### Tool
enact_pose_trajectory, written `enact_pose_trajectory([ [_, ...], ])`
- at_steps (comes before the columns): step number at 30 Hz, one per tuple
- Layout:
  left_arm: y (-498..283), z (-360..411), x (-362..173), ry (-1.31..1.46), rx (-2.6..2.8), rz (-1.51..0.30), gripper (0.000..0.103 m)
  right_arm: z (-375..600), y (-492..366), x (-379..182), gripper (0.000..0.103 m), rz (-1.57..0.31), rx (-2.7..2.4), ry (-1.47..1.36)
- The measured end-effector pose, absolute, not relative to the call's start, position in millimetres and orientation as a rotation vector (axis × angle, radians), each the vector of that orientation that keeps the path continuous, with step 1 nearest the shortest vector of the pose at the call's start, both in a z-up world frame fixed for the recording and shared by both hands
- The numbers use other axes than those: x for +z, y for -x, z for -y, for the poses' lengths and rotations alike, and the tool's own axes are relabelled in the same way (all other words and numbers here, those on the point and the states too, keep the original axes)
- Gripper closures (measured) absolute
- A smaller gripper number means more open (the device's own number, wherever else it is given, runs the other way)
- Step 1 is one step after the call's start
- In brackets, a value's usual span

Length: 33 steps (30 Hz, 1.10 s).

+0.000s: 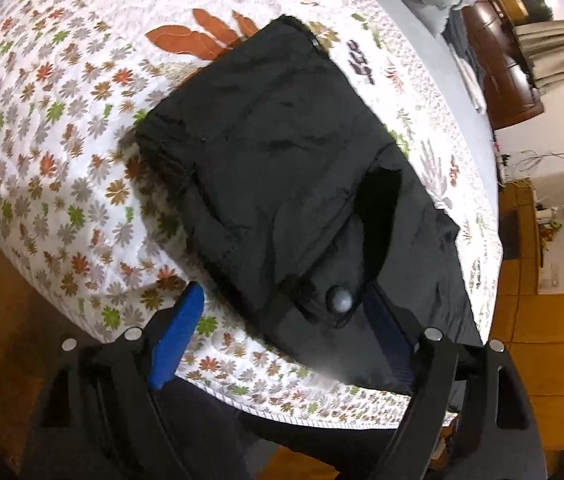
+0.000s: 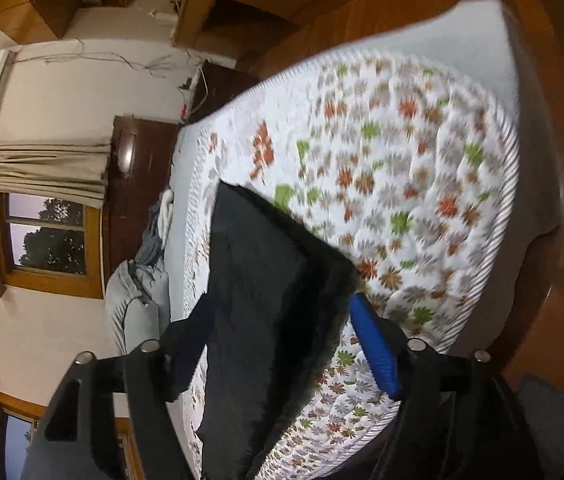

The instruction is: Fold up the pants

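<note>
1. We see the black pants (image 1: 282,184) lying on the flower-print quilt (image 1: 61,160) of the bed, near the bed's near edge and reaching toward its corner; in the left wrist view they form a compact, roughly rectangular bundle with several layers stacked.
2. The waist end with its button (image 1: 341,300) lies closest to us, right at the near edge of the bed, between the fingers of the left tongs (image 1: 282,332).
3. Our left tongs stand released: the blue pad (image 1: 175,340) sits over bare quilt on one side, the other finger lies beyond the cloth, and nothing is pinched.
4. Our right tongs (image 2: 277,344) are spread as well; the dark fabric (image 2: 273,300) fills the gap between the fingers, yet the blue pad (image 2: 374,350) stays apart from it. The view is blurred, so we cannot tell whether the cloth touches the dark finger.
5. We judge the folding well advanced: the legs appear doubled over. One flap near the waist still gapes open, so flattening, and perhaps one last fold, remains.
</note>
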<state>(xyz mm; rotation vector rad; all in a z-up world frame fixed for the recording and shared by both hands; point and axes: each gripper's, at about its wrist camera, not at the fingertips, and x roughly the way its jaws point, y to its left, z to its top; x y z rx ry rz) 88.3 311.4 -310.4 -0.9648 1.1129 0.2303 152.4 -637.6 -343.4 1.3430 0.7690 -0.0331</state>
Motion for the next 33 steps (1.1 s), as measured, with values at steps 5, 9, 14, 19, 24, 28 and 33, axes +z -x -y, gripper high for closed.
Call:
enact_pose_trajectory([
  [5,-86.5,-311.5,-308.0,0.968,0.235,-1.108,0.021,632.9,-164.9,-362.2,0.028,-0.773,-0.034,-1.382],
  [9,-85.5,-313.6,-305.8,0.963,0.252,-1.103,0.021,632.6,-177.5,-371.6,0.028,-0.758,-0.011,-1.396],
  [14,-84.8,-319.8,-303.7,0.98,0.274,-1.079,0.021,633.9,-189.1,-373.3,0.028,-0.72,0.064,-1.392],
  [19,-88.1,-320.4,-304.7,0.988,0.289,-1.075,0.02,631.3,-200.7,-381.4,0.03,-0.737,0.065,-1.372],
  [24,-94.9,-314.9,-306.1,0.979,0.283,-1.082,0.019,626.0,-205.8,-370.6,0.079,-0.745,0.099,-1.339],
  [28,-98.5,-311.5,-307.4,0.982,0.269,-1.081,0.019,620.5,-213.6,-347.3,0.083,-0.752,0.098,-1.276],
  [33,-97.2,-314.9,-305.9,1.002,0.26,-1.066,0.019,613.6,-220.4,-312.6,0.084,-0.743,0.107,-1.216],
])
